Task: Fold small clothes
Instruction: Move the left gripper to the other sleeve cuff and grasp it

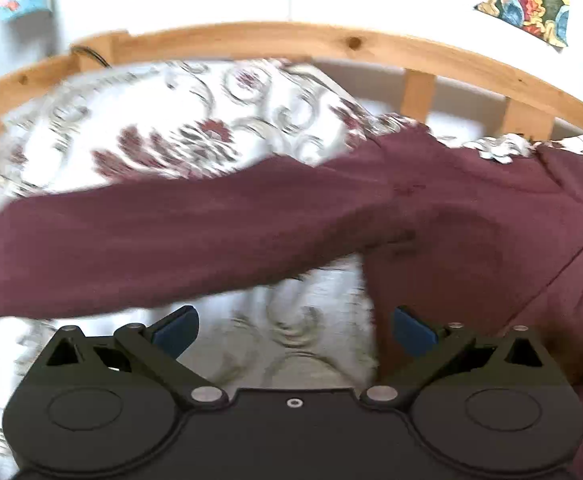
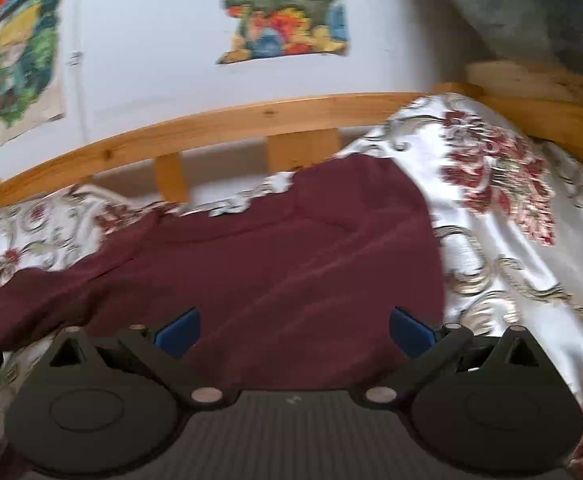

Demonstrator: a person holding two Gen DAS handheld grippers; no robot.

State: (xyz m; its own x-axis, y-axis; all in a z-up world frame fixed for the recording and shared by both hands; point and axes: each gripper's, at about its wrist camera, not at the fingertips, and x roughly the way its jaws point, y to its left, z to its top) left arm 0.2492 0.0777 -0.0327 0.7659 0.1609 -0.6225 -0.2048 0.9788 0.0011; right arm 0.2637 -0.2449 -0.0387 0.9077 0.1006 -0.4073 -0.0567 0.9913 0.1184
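Maroon long-sleeved cotton garment [image 2: 275, 264] lies spread on the white floral bedspread [image 2: 511, 240], just ahead of both tongs. Left gripper [image 1: 295, 330] is released, its sleeve [image 1: 151, 240] stretching across in front; right gripper [image 2: 294, 332] gapes wide, gripping nothing.

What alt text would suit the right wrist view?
A dark maroon cloth garment lies spread on a white floral bedspread, with the open right gripper above it holding nothing. Behind stand a wooden bed rail and colourful wall pictures.
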